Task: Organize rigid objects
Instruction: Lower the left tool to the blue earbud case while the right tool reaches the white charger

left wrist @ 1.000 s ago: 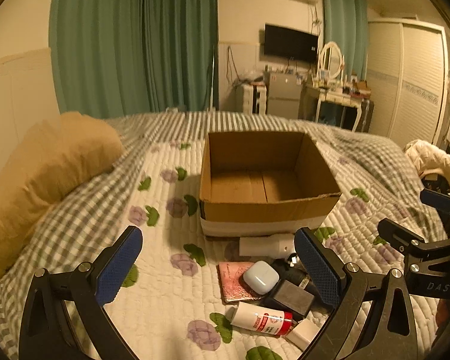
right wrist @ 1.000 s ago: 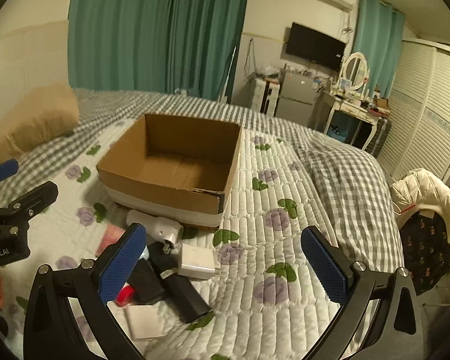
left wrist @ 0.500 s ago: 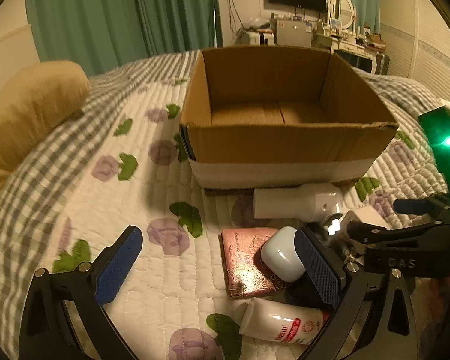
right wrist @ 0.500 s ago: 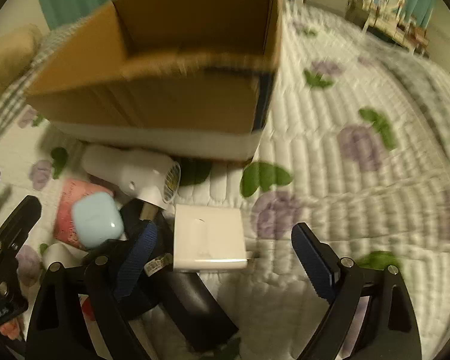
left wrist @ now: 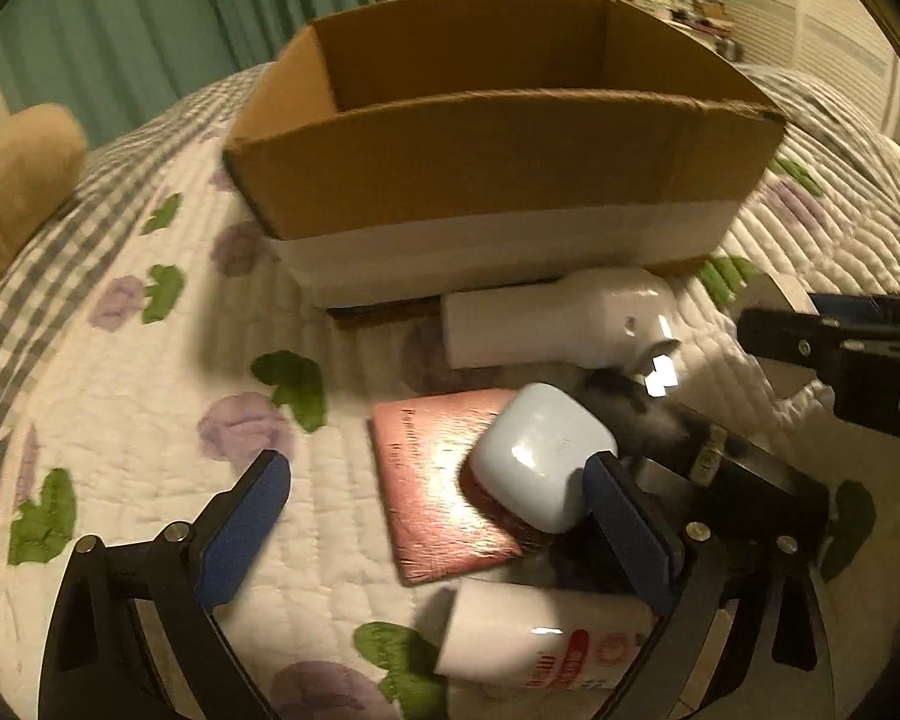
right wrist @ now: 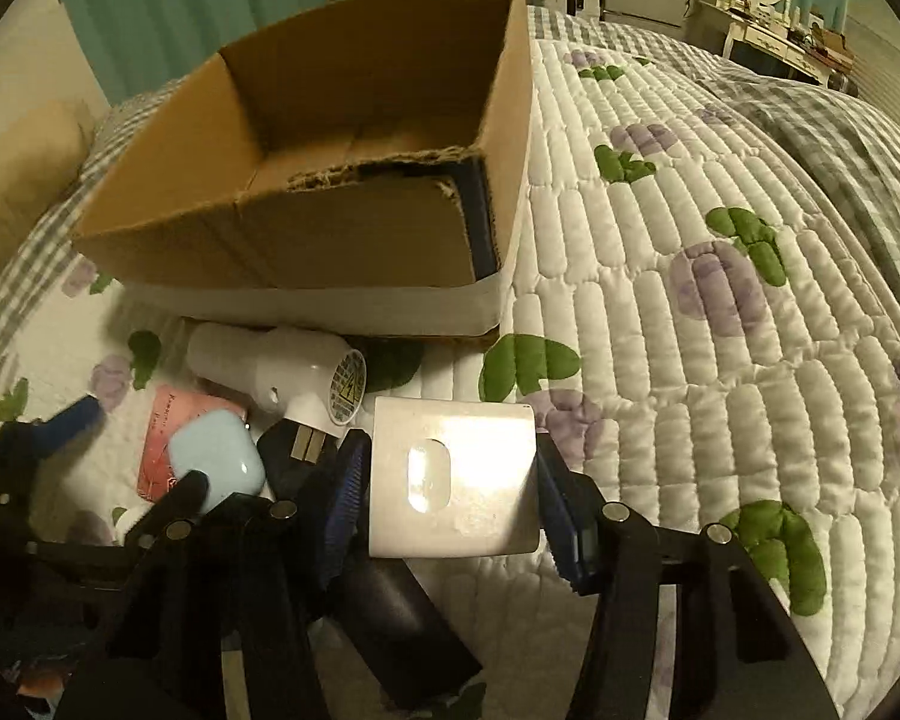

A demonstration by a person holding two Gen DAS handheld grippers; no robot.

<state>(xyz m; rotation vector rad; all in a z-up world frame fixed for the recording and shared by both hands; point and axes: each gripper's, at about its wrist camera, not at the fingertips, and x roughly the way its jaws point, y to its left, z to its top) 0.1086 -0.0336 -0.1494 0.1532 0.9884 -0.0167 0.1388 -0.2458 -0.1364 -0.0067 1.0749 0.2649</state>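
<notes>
Two legible letters, "DA", right gripper (left wrist: pixel 834 354)

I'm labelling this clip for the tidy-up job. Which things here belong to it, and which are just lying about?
Job:
cardboard box
white square charger, between the right gripper fingers
earbud case, by the open left gripper
pink card
white tube
white cylinder device

Lying about:
pillow
curtains
dressing table
</notes>
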